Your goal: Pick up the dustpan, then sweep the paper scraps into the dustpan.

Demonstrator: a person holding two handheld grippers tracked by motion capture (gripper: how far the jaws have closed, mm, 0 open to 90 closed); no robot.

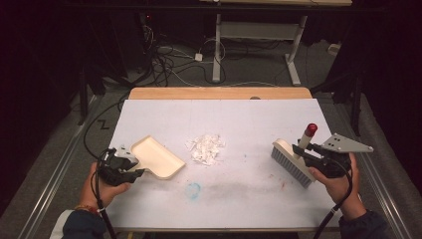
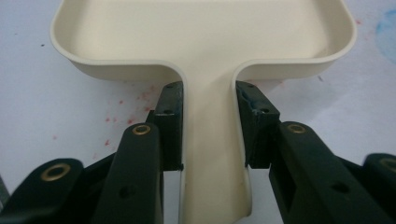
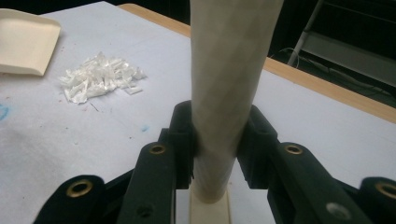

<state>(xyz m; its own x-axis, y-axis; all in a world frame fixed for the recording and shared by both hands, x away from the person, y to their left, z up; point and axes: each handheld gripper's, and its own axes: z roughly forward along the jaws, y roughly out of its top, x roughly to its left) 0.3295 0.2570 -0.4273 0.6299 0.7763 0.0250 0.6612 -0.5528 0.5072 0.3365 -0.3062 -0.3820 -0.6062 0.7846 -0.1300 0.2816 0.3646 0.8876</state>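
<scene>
A cream dustpan (image 1: 158,157) lies at the table's left, its open mouth facing the middle. My left gripper (image 1: 130,160) is shut on the dustpan's handle (image 2: 208,154), with the pads (image 2: 169,122) pressed on both sides. In the middle sits a small pile of white paper shreds (image 1: 205,148), also seen from the right gripper view as a heap of shreds (image 3: 100,76). At the right, my right gripper (image 1: 304,149) is shut on the cream handle (image 3: 224,93) of a hand brush (image 1: 292,162) with grey bristles and a red cap (image 1: 311,129).
White paper covers the table (image 1: 249,119), with a blue smudge (image 1: 193,189) near the front and faint red specks. A wooden edge (image 1: 219,93) shows at the back. Beyond stand a desk frame (image 1: 259,30) and cables (image 1: 169,59) on the floor.
</scene>
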